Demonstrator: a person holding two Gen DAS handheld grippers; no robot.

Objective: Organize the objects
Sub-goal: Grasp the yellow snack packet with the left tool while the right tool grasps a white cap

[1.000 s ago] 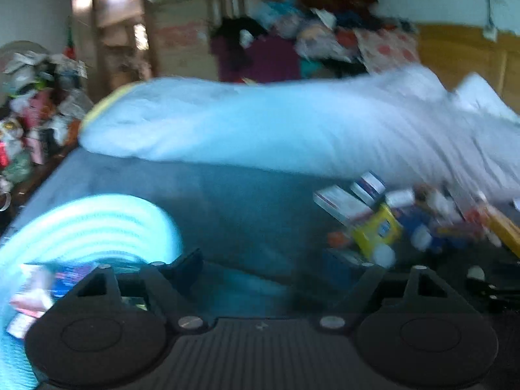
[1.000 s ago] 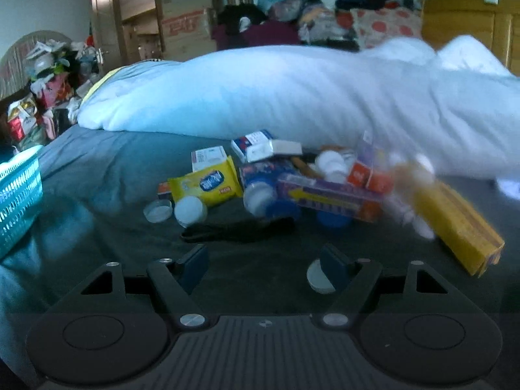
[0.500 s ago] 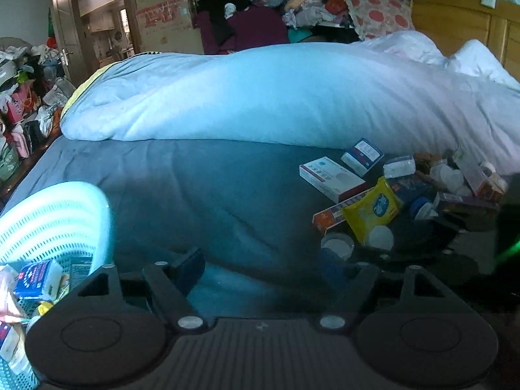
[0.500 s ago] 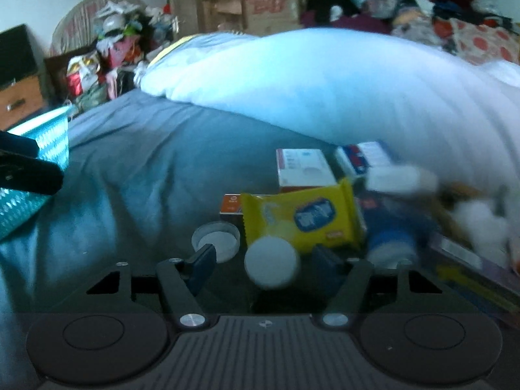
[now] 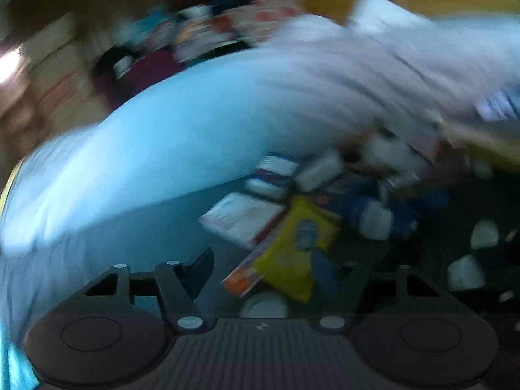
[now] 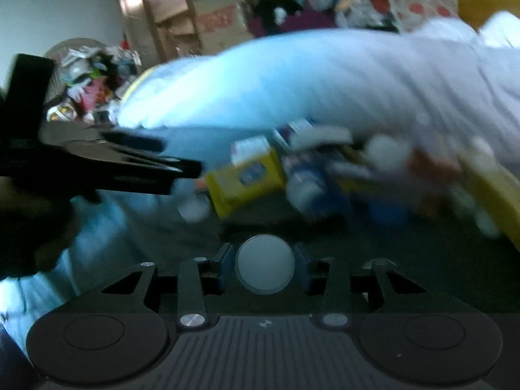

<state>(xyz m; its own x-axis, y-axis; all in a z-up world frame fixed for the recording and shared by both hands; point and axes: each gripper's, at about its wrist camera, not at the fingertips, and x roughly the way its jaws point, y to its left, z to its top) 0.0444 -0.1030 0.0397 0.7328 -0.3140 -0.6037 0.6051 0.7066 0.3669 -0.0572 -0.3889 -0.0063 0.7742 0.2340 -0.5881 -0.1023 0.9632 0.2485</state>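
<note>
Item, left tongs (image 5: 260, 269): jaws spread and closing, nothing pinched; the yellow packet (image 5: 294, 247) and an orange-ended box (image 5: 247, 276) lie between and just ahead of the fingers. Step judged: reaching into the pile for a next pick. The view is blurred, so contact cannot be told.

Item, right tongs (image 6: 265, 263): jaws closing on a round white cap (image 6: 265, 264), pads at its two sides. Step judged: pick-up under way. Next move calls for a firm pinch, then a lift clear of the bed (image 6: 406, 260).

Item, surroundings: white flat box (image 5: 240, 217) beyond the left tongs; blue bottle (image 6: 307, 183) and long yellow box (image 6: 497, 191) ahead-right of the right tongs; pale duvet (image 6: 292, 78) behind all.

Obstruction: the left tongs reach across ahead-left of the right tongs; crowded pile.
</note>
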